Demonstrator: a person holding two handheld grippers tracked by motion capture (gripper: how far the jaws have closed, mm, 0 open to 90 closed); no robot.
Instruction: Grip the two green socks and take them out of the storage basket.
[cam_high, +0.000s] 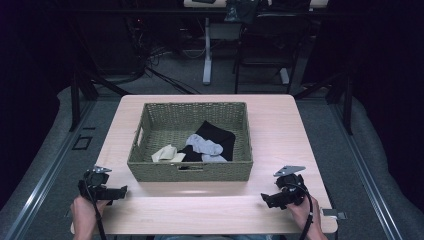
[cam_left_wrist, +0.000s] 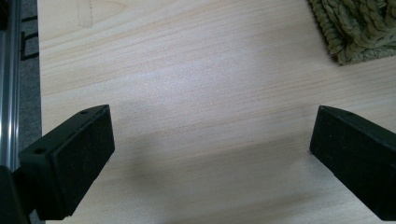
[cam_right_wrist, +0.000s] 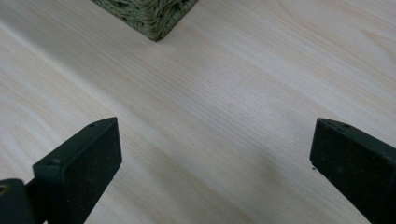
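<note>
Your left hand-held gripper (cam_high: 119, 190) sits near the desk's (cam_high: 280, 130) front-left corner, jaws wide apart w/ nothing btwn them, just bare wood under them in the left gripper view. Your right hand-held gripper (cam_high: 265, 198) sits near the front-right corner, jaws also spread, nothing held. Both point inward along the front edge, well apart from each other.

Btwn them, further back at desk centre: woven green basket (cam_high: 150, 125), its front wall near both grippers but not touching either. A basket corner shows in each gripper view.

Inside the basket, toward its front-right: black cloth (cam_high: 220, 135), grey socks (cam_high: 205, 145) lying on it, and a cream sock (cam_high: 167, 153) to their left by the front wall.
</note>
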